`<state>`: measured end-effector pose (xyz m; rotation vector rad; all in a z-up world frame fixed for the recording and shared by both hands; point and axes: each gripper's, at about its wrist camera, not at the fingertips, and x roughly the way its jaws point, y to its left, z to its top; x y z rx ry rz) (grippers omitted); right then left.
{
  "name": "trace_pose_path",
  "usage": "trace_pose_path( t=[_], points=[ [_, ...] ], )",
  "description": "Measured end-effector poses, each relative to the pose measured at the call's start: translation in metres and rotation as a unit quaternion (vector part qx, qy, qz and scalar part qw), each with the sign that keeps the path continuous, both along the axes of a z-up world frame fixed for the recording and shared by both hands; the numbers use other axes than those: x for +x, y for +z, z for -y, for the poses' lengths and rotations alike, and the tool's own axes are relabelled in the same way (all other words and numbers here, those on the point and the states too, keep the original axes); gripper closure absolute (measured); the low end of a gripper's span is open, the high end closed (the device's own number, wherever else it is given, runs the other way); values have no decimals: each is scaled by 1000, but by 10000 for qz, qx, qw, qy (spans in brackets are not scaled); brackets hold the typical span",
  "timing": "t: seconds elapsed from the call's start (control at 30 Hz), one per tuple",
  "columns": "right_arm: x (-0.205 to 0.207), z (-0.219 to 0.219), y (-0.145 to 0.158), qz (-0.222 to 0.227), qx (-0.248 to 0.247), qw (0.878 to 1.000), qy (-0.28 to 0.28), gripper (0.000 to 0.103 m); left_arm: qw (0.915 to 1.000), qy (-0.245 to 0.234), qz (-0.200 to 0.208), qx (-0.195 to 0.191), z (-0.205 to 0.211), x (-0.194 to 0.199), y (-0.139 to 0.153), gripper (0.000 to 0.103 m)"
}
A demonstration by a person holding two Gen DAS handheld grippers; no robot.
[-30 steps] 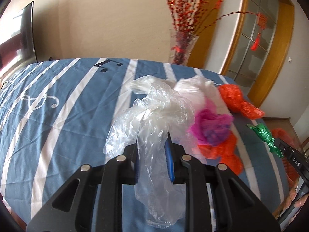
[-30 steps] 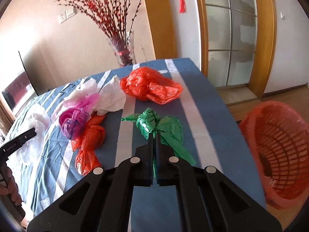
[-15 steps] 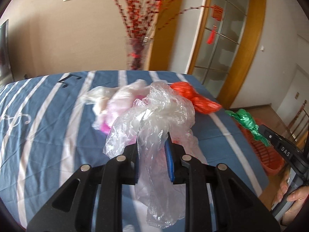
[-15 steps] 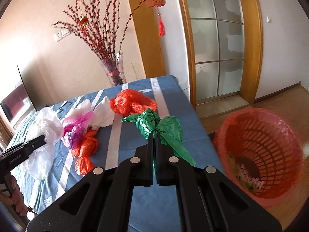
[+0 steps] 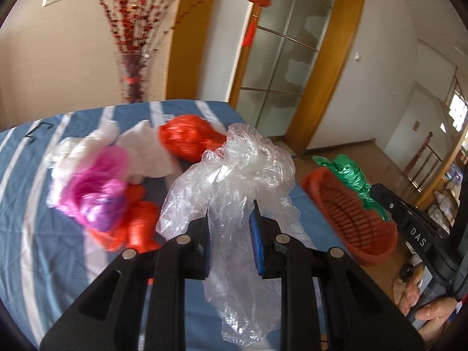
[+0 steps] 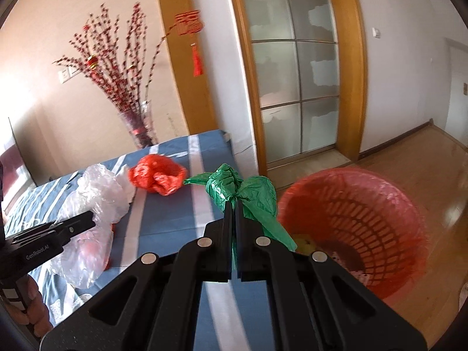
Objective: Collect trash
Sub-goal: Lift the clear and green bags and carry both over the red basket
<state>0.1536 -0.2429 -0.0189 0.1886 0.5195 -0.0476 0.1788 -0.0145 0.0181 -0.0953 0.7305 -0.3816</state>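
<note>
Right claw (image 6: 234, 204) pinches the green bag (image 6: 242, 188), basket (image 6: 389, 193) just right of it. Left claw (image 5: 231, 231) grips the clear bag (image 5: 239, 169). Best to release only once over the rim.

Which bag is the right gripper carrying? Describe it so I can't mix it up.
Find the red basket on the floor beside the blue striped bed. Just left of its rim, the right gripper holds a knotted green bag in shut jaws: the only green one among clear, orange and pink bags.
</note>
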Motion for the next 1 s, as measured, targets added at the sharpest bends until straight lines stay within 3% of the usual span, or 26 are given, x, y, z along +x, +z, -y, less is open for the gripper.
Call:
trace_pose_path(
  t=[0.47,1.0],
  points=[
    [-16,68,-10,3,58,9964,-842,101,9963,-855,-105,-38,101,14,-10,80],
    [-28,113,-15,118,228,9915,-1276,101,9912,-1295,-266,-1,157,23,-26,80]
  ],
)
